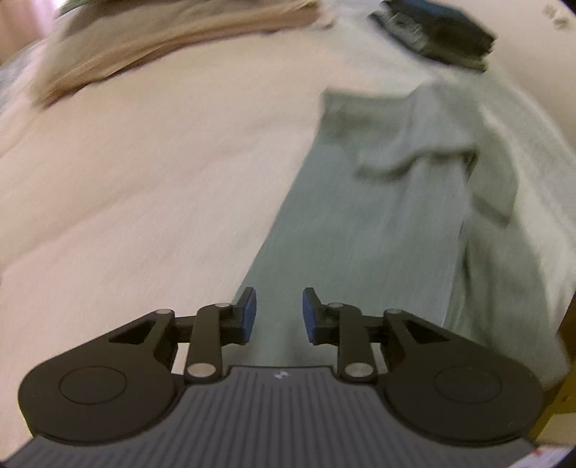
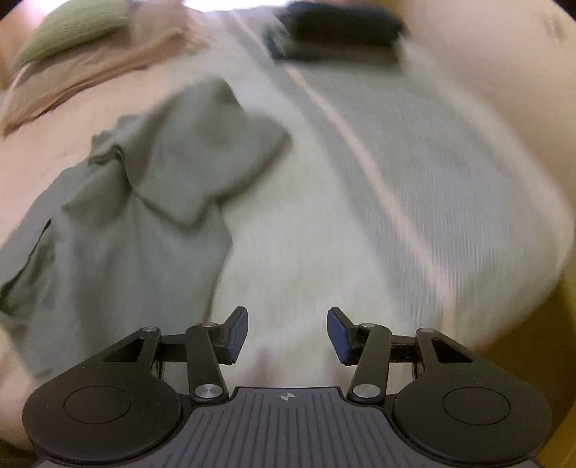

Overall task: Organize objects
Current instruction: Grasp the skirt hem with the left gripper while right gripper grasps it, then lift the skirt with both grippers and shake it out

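1. The left gripper (image 1: 279, 313) is hovering above a grey-green garment (image 1: 378, 223); its jaws are standing apart with a clear gap and nothing is sitting between the blue pads (image 1: 249, 312); the garment's near end is lying directly beneath them.
2. The right gripper (image 2: 287, 334) is hanging over a pale ribbed cloth (image 2: 414, 172); its jaws are spread wider than the left pair's and are gripping nothing; its blue pads (image 2: 239, 333) are showing only cloth between them.
3. In the right wrist view the grey-green garment (image 2: 144, 201) is lying crumpled to the left of the gripper, one part folded over the rest; it is resting partly on the pale ribbed cloth and partly on a pinkish-beige sheet (image 2: 43, 158).
4. In the left wrist view the pinkish-beige sheet (image 1: 151, 172) is filling the left half, and the pale ribbed cloth (image 1: 522, 216) is lying along the garment's right side.
5. A dark folded item (image 1: 442, 32) is sitting at the far end of the ribbed cloth; the right wrist view is showing it (image 2: 338, 28) as a black blur, too smeared to identify.
6. A tan fabric (image 1: 144, 50) is lying bunched along the far left; an olive cushion (image 2: 75, 30) is resting just beyond it.
7. Both views are blurring heavily, so fine detail is hard to read.
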Demonstrator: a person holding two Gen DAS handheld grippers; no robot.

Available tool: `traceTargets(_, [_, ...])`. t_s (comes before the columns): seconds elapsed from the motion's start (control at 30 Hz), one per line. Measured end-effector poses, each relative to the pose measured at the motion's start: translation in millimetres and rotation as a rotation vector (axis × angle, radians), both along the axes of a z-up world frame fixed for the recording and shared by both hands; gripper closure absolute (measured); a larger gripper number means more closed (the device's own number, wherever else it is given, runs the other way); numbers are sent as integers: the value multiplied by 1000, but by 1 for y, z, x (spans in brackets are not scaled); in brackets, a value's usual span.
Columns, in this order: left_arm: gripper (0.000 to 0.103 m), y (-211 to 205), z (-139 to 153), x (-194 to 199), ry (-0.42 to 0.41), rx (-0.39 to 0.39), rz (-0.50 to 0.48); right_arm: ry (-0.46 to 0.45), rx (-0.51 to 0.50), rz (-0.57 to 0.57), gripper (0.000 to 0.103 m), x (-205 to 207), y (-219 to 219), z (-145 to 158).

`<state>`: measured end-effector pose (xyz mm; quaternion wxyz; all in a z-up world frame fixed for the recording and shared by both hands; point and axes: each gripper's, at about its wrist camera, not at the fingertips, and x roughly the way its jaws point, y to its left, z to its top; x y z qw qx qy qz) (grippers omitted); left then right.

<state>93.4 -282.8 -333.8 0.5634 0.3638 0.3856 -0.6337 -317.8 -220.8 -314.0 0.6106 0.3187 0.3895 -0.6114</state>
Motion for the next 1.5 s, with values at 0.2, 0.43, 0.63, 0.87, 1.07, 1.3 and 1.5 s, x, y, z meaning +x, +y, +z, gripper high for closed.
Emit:
traceTargets(0.2, [69, -86, -37, -44, 148, -7, -77, 165, -116, 306, 57, 69, -37, -44])
traceTargets(0.43, [59, -145, -78, -51, 369, 46, 56, 368, -199, 534, 57, 106, -52, -107])
traceTargets(0.63, [51, -171, -113, -54, 453, 101, 153, 494, -236, 683, 57, 107, -61, -146])
traceTargets(0.87, [97, -163, -97, -52, 433, 6, 179, 480, -302, 683, 72, 92, -64, -124])
traceTargets(1.07, [97, -116, -37, -32, 512, -154, 260, 416, -384, 636, 87, 67, -74, -63])
traceTargets(1.3, [97, -93, 4, -30, 537, -253, 317, 460, -474, 686, 93, 61, -80, -33])
traceTargets(1.5, [98, -89, 87, -22, 553, -452, 359, 483, -710, 644, 94, 53, -128, 50])
